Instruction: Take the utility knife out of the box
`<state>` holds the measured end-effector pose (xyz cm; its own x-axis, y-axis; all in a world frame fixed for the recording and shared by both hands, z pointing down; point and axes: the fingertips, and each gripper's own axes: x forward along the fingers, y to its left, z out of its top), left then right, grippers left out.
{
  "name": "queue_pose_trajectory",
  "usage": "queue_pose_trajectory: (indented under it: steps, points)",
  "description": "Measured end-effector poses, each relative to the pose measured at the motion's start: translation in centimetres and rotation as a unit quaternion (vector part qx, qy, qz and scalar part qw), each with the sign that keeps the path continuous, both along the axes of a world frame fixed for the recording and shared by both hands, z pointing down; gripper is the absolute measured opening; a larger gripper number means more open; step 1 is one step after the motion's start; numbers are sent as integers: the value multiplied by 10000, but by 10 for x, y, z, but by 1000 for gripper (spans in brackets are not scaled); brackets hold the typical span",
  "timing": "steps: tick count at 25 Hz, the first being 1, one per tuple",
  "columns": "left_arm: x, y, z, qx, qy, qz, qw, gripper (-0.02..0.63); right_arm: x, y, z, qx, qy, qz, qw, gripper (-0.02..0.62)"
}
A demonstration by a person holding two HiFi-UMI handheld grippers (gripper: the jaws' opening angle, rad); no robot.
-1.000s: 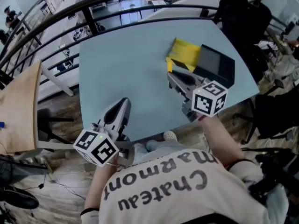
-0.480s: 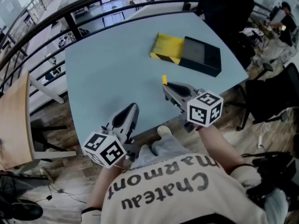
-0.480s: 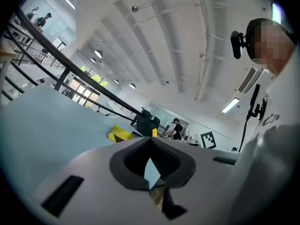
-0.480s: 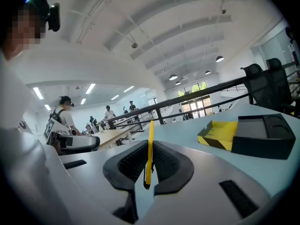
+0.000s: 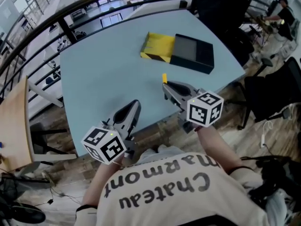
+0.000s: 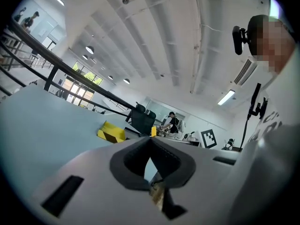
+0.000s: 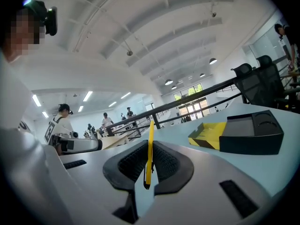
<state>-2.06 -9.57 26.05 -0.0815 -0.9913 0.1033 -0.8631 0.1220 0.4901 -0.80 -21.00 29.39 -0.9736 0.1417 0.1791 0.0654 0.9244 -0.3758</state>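
Observation:
My right gripper (image 5: 166, 85) is shut on the yellow utility knife (image 5: 164, 78), whose tip sticks up beyond the jaws. In the right gripper view the knife (image 7: 150, 146) stands on edge between the ribbed pads. The box lies further back on the table, apart from the knife: a black tray (image 5: 194, 53) slid partly out of a yellow sleeve (image 5: 158, 46). Both also show in the right gripper view, tray (image 7: 253, 134) and sleeve (image 7: 208, 134). My left gripper (image 5: 135, 105) hovers near the table's front edge, shut with nothing in it; its tips (image 6: 150, 141) meet.
The light blue table (image 5: 103, 74) has a dark railing (image 5: 56, 25) behind it. A wooden tabletop (image 5: 14, 121) lies to the left and dark chairs (image 5: 277, 93) stand to the right. Other people work at desks in the background.
My right gripper has pulled back from the box toward me with the knife in its jaws. The left gripper has barely moved.

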Motion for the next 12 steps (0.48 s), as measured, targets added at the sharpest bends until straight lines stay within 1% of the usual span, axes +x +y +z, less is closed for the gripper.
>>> queue_pose_trajectory:
  steps: [3,6,12]
  points:
    - [6,-10,-11,18,-75,-197,9998,2,7,-13,-6,-42,-104,-58,9999,52]
    - [22,-25,-15,16,-79,-317,9995,2,20,-26,-9,-85,-102,-214,9997,52]
    - [62,-56,-8,-3,-14,-499,9988,2,54,-33,-15,-163,-160,-781,9967,53]
